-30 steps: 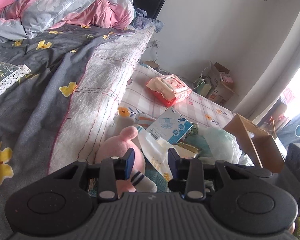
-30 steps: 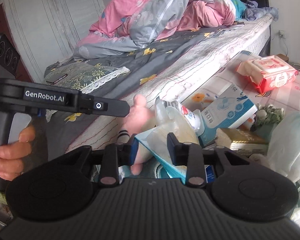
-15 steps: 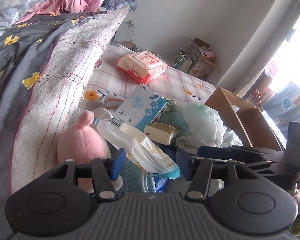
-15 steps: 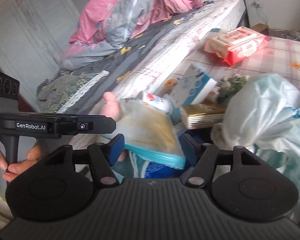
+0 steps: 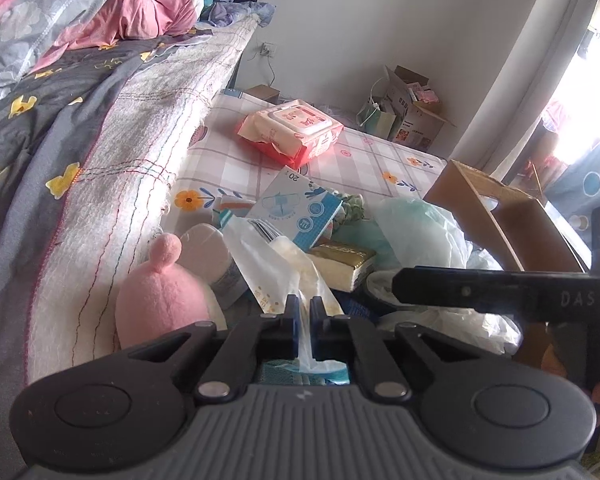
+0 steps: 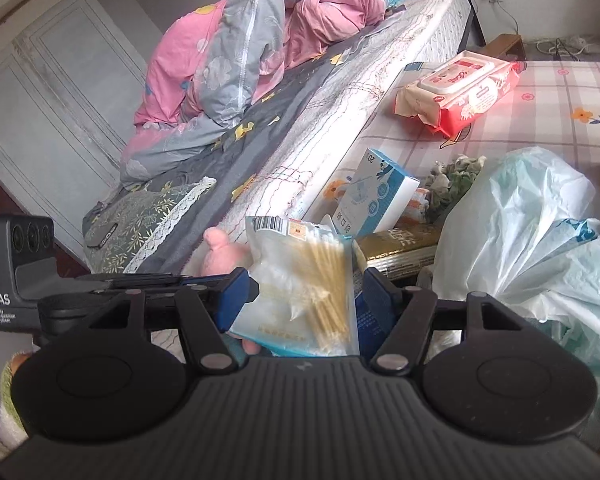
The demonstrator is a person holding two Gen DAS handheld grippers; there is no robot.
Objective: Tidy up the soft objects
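Observation:
A clear plastic bag of cotton swabs (image 5: 276, 264) stands up out of a heap of things on the checked floor mat beside the bed. My left gripper (image 5: 305, 309) is shut on the bag's lower edge, and the film is pinched flat between its blue pads. In the right wrist view the same bag (image 6: 288, 256) lies between the spread jaws of my right gripper (image 6: 308, 290), which is open and not pressing on it. A pink plush toy (image 5: 160, 300) lies just left of the bag, against the mattress side. One of the right gripper's fingers (image 5: 460, 292) reaches in from the right.
The heap holds a blue-and-white box (image 5: 296, 208), a gold pack (image 5: 340, 264) and pale plastic bags (image 6: 520, 220). A red wipes pack (image 5: 292, 128) lies farther back on the mat. A cardboard box (image 5: 500, 216) stands at the right, and the bed (image 5: 100, 140) runs along the left.
My left jaws opened over the swab bag, then shut on its edge. My right jaws widened, and the bag now stands between them. Both grippers shifted sideways along the heap.

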